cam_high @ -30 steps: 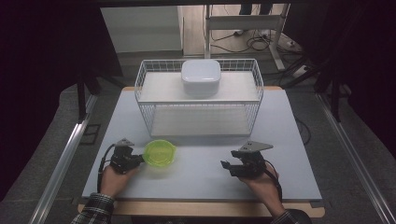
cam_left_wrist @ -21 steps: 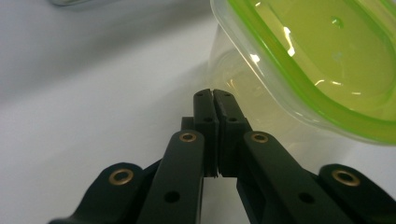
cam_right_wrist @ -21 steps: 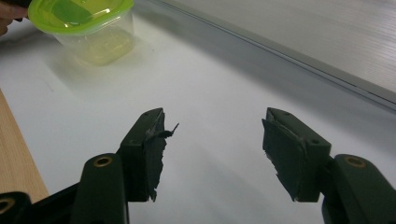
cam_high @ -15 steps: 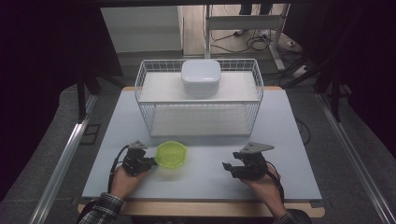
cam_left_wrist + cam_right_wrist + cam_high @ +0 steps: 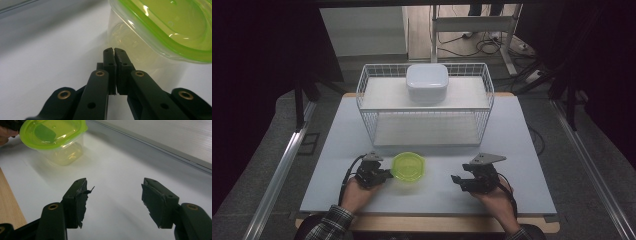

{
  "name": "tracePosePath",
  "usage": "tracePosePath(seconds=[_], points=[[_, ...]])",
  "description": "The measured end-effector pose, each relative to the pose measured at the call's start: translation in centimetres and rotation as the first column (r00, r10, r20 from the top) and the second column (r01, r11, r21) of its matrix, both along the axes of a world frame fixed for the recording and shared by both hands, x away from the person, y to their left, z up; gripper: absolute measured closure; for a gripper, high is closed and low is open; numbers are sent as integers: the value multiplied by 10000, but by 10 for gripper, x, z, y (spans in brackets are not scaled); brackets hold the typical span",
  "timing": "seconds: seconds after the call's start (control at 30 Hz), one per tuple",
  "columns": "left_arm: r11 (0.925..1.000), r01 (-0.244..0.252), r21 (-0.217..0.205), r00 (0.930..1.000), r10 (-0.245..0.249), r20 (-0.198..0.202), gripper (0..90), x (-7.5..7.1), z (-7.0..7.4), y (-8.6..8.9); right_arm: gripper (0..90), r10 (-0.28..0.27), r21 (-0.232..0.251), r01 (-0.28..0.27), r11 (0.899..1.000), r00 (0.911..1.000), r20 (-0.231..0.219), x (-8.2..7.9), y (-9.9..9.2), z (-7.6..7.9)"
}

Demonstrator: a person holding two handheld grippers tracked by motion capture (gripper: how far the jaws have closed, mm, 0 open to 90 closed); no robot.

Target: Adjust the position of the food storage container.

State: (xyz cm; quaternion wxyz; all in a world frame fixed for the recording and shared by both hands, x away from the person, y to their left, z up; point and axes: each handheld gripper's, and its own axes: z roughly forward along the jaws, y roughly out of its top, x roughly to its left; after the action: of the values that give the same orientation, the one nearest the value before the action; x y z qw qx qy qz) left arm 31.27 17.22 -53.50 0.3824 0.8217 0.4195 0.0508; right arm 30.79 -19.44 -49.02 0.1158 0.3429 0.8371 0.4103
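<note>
One green-lidded container (image 5: 408,166) stands on the bench (image 5: 337,150), in front of the wire rack (image 5: 427,107) and between both hands. The left claw (image 5: 114,50), its jaws pressed together with nothing between them, sits against the container's clear wall, low down. A shove that low and off-centre could spin or tip so light a tub, or send it sliding away. The right claw (image 5: 113,192) stands apart and empty, well off to the side, so nothing checks the container there.

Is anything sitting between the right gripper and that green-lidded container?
Nothing visible does. Bare white table lies between the right gripper, jaws open, and the green-lidded container. The left gripper, shut, is at its far side.
</note>
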Motion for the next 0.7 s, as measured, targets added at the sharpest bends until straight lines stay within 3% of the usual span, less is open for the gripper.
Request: tracePosePath(seconds=[0.7], points=[[9925, 1221, 2, 9925, -1221, 55, 869, -8, -1, -54, 376, -53, 25, 53, 10000, 10000, -55, -1, -5, -1]])
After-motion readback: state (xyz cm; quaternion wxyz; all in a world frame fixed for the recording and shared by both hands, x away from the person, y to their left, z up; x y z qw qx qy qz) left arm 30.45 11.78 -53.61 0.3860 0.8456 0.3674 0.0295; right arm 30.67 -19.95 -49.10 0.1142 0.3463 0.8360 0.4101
